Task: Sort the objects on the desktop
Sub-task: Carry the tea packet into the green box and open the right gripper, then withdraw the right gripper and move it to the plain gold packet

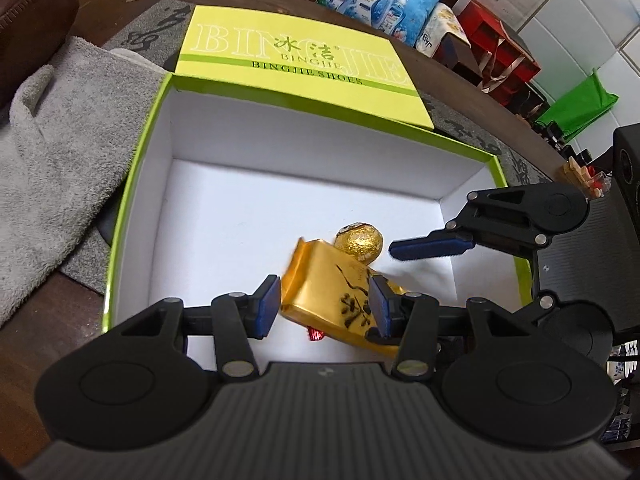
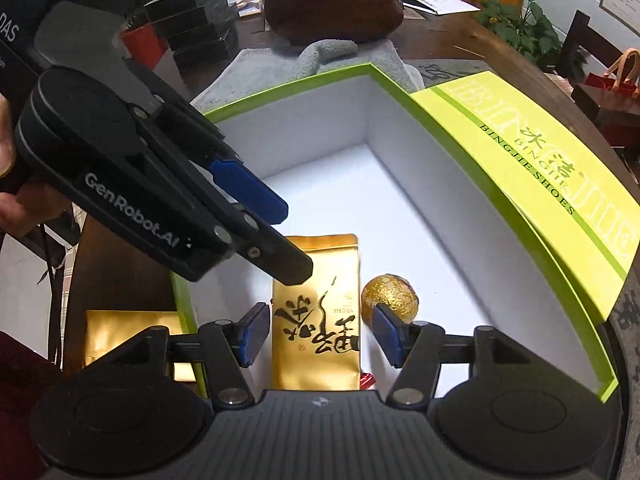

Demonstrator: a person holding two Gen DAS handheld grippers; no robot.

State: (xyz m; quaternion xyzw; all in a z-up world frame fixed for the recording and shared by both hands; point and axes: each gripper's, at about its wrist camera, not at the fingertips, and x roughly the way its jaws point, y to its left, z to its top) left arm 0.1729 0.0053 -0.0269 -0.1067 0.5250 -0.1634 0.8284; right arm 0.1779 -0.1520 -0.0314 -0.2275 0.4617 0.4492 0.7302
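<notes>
An open green shoebox [image 1: 132, 200] [image 2: 288, 84] with a white inside holds a gold pouch [image 1: 328, 284] [image 2: 316, 280] with black writing and a gold foil ball [image 1: 360, 242] [image 2: 394, 292] beside it. The pouch lies on the box floor and looks blurred in the left wrist view. My right gripper [image 2: 320, 334] is open over the pouch, with a gap on each side of it. One of its blue fingers [image 1: 432, 248] reaches in beside the ball. My left gripper [image 1: 324, 306] [image 2: 286, 240] hangs above the pouch's far end, open, with nothing between its pads.
The box's lid [image 1: 296, 64] [image 2: 540, 184] leans at the far rim. A grey towel [image 1: 60, 152] [image 2: 320, 56] lies beside the box, with a brown bag [image 2: 332, 0] beyond. A second gold pouch [image 2: 128, 332] lies outside the box. A red wrapper [image 2: 368, 380] peeks out under the pouch.
</notes>
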